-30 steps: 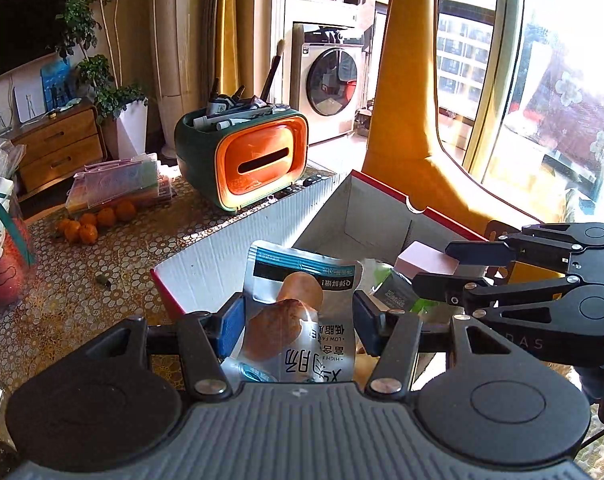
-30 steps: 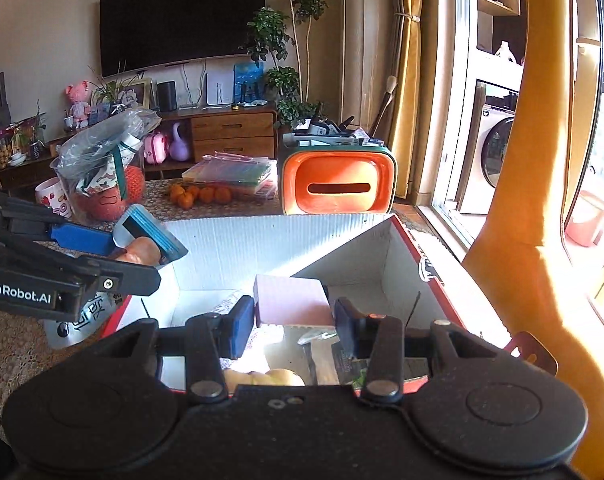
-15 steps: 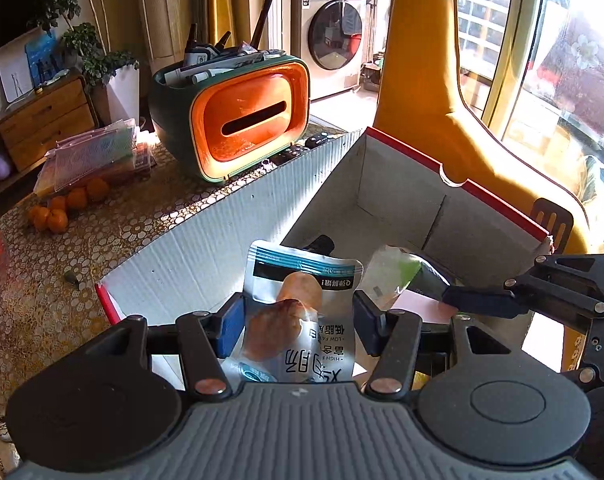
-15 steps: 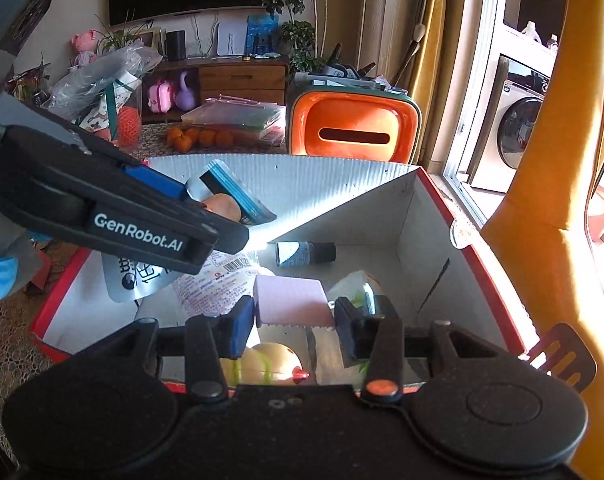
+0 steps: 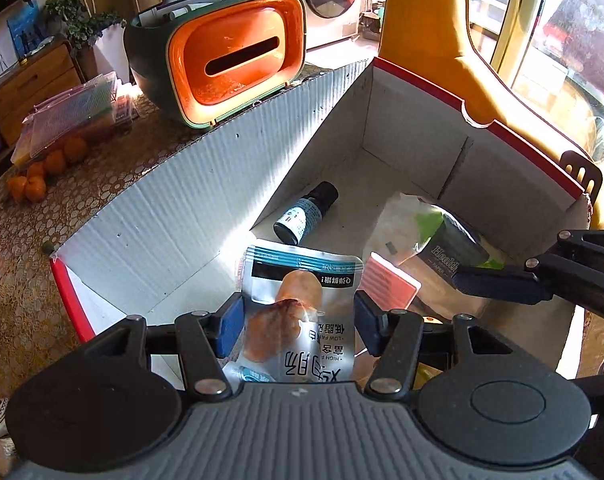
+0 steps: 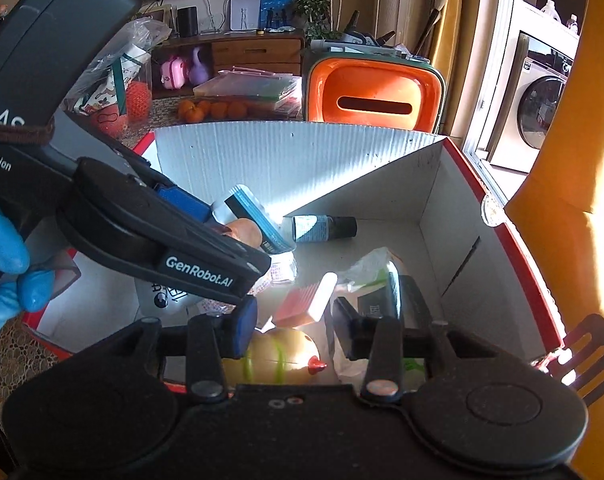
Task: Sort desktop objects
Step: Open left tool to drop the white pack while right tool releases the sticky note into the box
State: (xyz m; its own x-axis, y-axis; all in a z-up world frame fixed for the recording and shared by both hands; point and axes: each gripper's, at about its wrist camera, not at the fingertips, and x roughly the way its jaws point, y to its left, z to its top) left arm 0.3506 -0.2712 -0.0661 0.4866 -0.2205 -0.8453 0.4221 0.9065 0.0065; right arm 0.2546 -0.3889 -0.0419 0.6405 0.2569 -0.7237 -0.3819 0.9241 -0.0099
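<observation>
My left gripper (image 5: 298, 324) is shut on a silver snack pouch (image 5: 302, 316) with a blue top and holds it over the open cardboard box (image 5: 206, 184). The pouch also shows in the right wrist view (image 6: 246, 220). My right gripper (image 6: 290, 326) is open and empty, low over the box. The pink block (image 6: 306, 300) lies loose in the box just ahead of its fingers; it also shows in the left wrist view (image 5: 388, 286). A small dark bottle (image 5: 306, 212) and a green-and-white packet (image 5: 442, 236) lie on the box floor.
An orange and green tissue holder (image 5: 230, 60) stands behind the box. Oranges (image 5: 42, 168) and a clear plastic case (image 5: 74, 120) lie on the patterned table. A yellow-green toy (image 6: 282, 356) lies in the box's near corner. A yellow chair (image 5: 442, 48) stands beside the box.
Both grippers have moved down into the box. My right gripper has opened and let the pink block drop into the box. My left gripper still holds the pouch.
</observation>
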